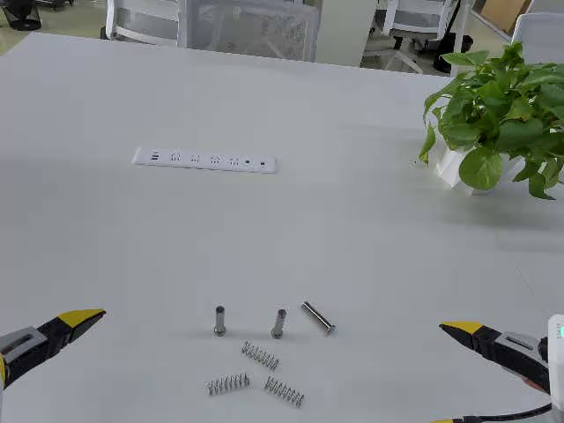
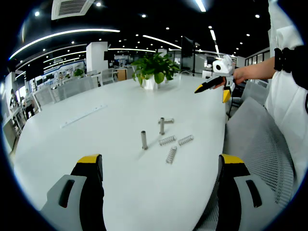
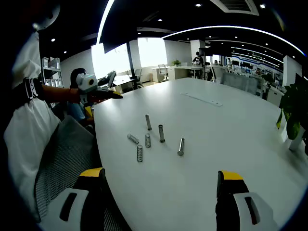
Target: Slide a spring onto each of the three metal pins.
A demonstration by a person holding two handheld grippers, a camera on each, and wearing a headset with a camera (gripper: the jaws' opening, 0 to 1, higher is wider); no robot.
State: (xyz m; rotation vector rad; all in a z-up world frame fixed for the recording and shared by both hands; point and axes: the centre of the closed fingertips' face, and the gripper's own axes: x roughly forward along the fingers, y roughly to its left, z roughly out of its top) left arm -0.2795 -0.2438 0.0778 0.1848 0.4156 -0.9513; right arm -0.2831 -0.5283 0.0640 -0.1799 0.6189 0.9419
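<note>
Near the front of the white table (image 1: 352,229), two metal pins stand upright (image 1: 219,320) (image 1: 278,323) and a third pin (image 1: 318,317) lies on its side. Three loose springs (image 1: 260,355) (image 1: 228,383) (image 1: 284,391) lie just in front of them. My left gripper (image 1: 62,352) hovers at the bottom left, open and holding nothing. At the bottom right my right gripper (image 1: 445,374) is also open. In the left gripper view, the left gripper (image 2: 161,159) faces the pins (image 2: 144,140) and springs (image 2: 171,154). In the right gripper view, the right gripper (image 3: 160,174) faces the pins (image 3: 161,133) and springs (image 3: 139,153).
A white power strip (image 1: 204,160) lies mid-table behind the pins. A potted green plant (image 1: 498,115) stands at the far right. Mesh chairs (image 1: 251,26) line the far edge. A grey mesh chair (image 2: 260,144) sits close to the table's near edge.
</note>
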